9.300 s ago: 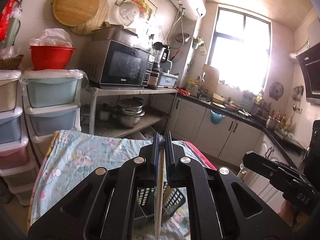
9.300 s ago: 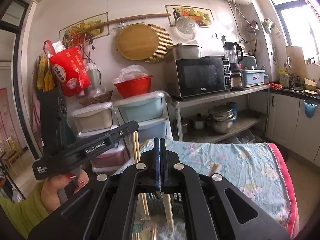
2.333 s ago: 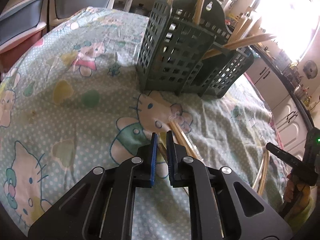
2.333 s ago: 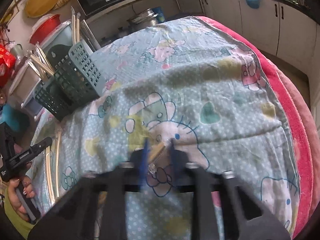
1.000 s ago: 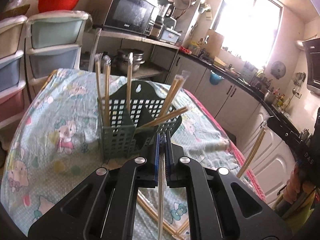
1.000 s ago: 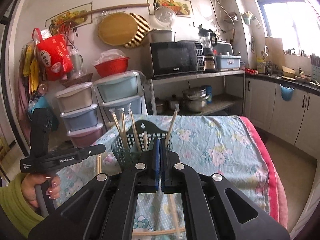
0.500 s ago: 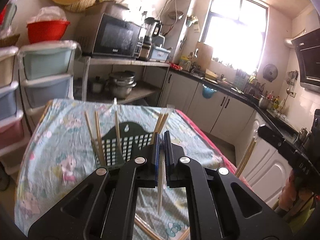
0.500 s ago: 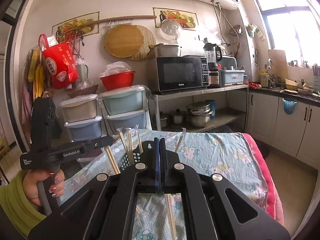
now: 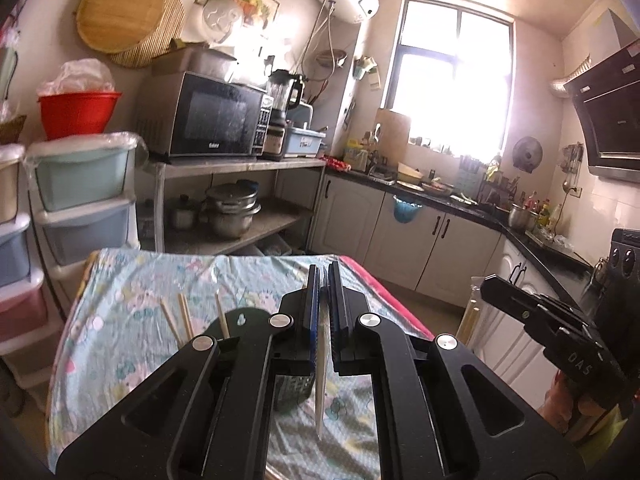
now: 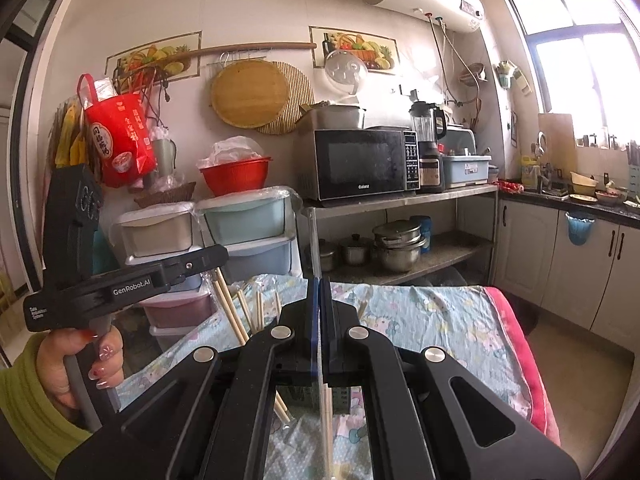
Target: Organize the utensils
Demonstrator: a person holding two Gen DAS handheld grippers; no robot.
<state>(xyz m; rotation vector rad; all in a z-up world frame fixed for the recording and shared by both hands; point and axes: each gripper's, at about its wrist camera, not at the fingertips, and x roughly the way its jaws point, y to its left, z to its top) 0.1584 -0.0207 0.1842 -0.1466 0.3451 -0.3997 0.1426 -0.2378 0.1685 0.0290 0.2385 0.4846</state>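
My left gripper (image 9: 323, 277) is shut on a pale wooden chopstick (image 9: 320, 400) that hangs down below the jaws, over the cloth-covered table (image 9: 120, 320). The dark green mesh utensil basket (image 9: 296, 394) stands just beyond, mostly hidden by the gripper body, with several chopsticks (image 9: 182, 316) poking up from it. My right gripper (image 10: 320, 286) is shut on a chopstick (image 10: 326, 420) that also hangs down, above the basket (image 10: 344, 398). In the right wrist view the left gripper (image 10: 220, 254) is at the left, in a hand with a green sleeve. The right gripper (image 9: 486, 284) shows at the right of the left wrist view.
Stacked plastic drawers (image 9: 80, 184) stand behind the table's left. A metal shelf (image 10: 400, 196) carries a microwave (image 10: 364, 162), with pots below. White cabinets (image 9: 432, 240) and a crowded counter run along the right under the window. Bare floor (image 10: 580, 360) lies right of the table.
Both grippers have risen with their chopsticks since a second ago. The basket has dropped low in both views and is now mostly hidden behind the gripper bodies.
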